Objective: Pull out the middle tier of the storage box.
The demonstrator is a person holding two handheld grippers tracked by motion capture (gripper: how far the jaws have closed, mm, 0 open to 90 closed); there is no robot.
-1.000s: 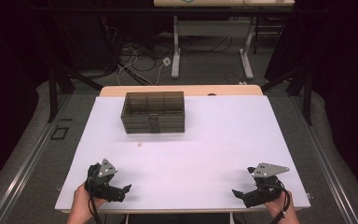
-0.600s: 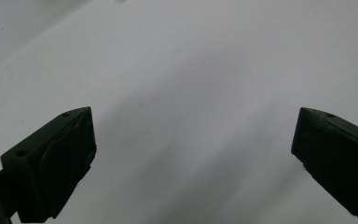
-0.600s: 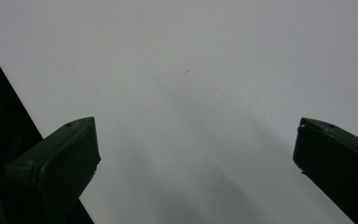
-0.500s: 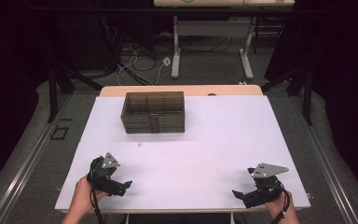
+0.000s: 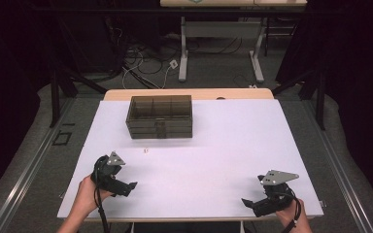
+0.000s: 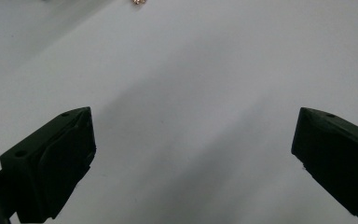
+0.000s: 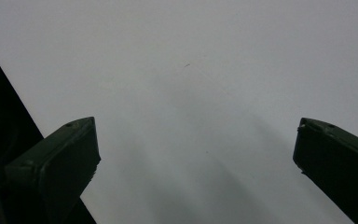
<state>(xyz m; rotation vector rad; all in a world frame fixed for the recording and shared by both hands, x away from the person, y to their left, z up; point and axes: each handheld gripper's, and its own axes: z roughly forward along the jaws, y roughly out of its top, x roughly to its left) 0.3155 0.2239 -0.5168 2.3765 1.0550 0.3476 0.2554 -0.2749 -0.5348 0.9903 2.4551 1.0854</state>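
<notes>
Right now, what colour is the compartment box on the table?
The box is a translucent dark smoky brown-grey; the high view shows it best.

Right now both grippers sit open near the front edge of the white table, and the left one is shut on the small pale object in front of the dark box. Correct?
Not quite. The left gripper holds nothing; the left gripper view shows its fingers wide apart over bare table, with the small pale object lying apart, farther ahead. The rest stands.
</notes>
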